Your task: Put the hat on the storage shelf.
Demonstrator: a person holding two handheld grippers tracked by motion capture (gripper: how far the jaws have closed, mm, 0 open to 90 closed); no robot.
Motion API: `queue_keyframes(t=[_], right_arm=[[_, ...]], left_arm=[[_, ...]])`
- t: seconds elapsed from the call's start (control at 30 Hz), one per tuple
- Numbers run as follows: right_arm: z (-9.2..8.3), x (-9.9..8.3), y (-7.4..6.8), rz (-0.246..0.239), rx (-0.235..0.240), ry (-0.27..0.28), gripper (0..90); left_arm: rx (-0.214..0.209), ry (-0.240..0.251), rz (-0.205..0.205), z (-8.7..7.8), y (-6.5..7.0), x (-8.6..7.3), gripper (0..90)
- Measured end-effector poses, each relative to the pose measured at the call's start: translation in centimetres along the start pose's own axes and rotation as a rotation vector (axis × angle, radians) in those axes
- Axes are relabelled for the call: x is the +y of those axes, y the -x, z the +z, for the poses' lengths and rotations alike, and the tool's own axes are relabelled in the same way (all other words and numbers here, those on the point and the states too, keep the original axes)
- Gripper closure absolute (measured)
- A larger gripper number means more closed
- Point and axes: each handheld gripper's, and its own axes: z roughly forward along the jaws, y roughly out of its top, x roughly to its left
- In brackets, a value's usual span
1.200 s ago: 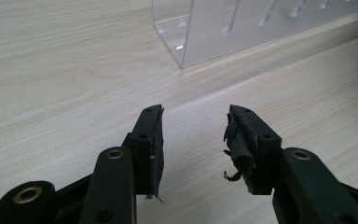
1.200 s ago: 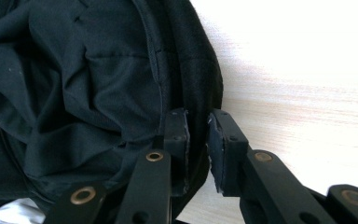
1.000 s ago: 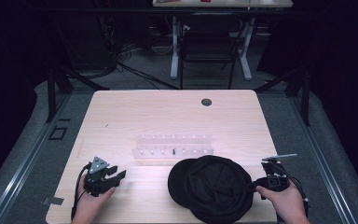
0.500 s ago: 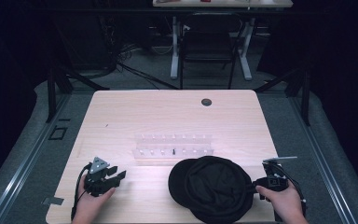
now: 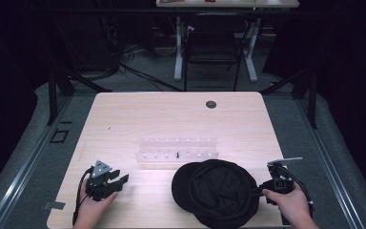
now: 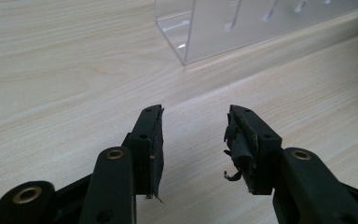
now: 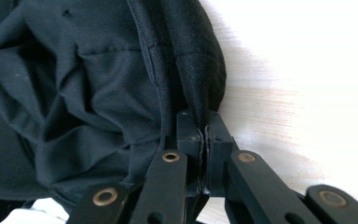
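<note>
The right gripper (image 7: 204, 135) has just been closing, and its two black jaws are now pinched together on the edge of a black cap (image 7: 88, 79), a fold of the cloth caught between the pads. From the high view that gripper (image 5: 259, 190) sits at the cap's right rim, low on the table near the person's side, with the right hand (image 5: 286, 200) behind it. There is one black cap (image 5: 217, 191), lying crumpled on the table (image 5: 171, 119), its brim toward the left.

The left gripper (image 6: 193, 140) rests well apart from the cap, jaws spread with bare wood between them; the pad on one jaw looks frayed. Its hand (image 5: 93, 207) lies at the table's near left corner.

Just beyond the cap stands one clear plastic rack (image 5: 177, 149), two rows of small pegs, one dark peg (image 5: 177, 154) among the pale ones. A round dark grommet (image 5: 211, 104) sits near the far edge. Behind the table stands a chair (image 5: 213, 47) at a second desk. I can read no writing anywhere.
</note>
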Motion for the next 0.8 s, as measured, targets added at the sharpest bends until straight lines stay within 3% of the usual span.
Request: queue_keyframes(t=[0.03, 0.37, 0.4, 0.43, 0.47, 0.63, 0.67, 0.8], right_arm=[[-0.3, 0.1, -0.1, -0.009, -0.024, -0.013, 88.1], [-2.8, 0.8, -1.6, 0.003, 0.052, 0.008, 88.4], [-4.2, 1.3, -1.9, -0.042, 0.052, -0.078, 88.4], [-4.2, 1.3, -1.9, -0.042, 0.052, -0.078, 88.4], [-4.4, 1.3, -2.3, -0.023, 0.112, 0.000, 88.4], [-5.4, 1.6, -3.1, -0.031, 0.157, 0.005, 88.4], [-5.7, 1.7, -3.6, -0.020, 0.186, 0.015, 88.5], [-6.3, 1.9, -4.0, -0.036, 0.230, 0.001, 88.5]], left_arm=[[0.000, 0.000, 0.000, 0.0, 0.0, 0.0, 56.0], [0.004, -0.002, 0.004, 0.0, -0.2, 0.0, 56.1], [0.004, -0.006, 0.007, -0.1, -0.2, 0.0, 56.1], [0.004, -0.006, 0.007, -0.1, -0.2, 0.0, 56.1], [0.005, 0.000, 0.003, -0.1, -0.2, 0.0, 56.1], [0.006, -0.001, 0.000, -0.1, -0.2, 0.0, 56.1], [0.006, 0.000, 0.000, -0.1, -0.2, 0.0, 56.1], [0.008, 0.001, -0.002, -0.1, -0.2, 0.0, 56.2]])
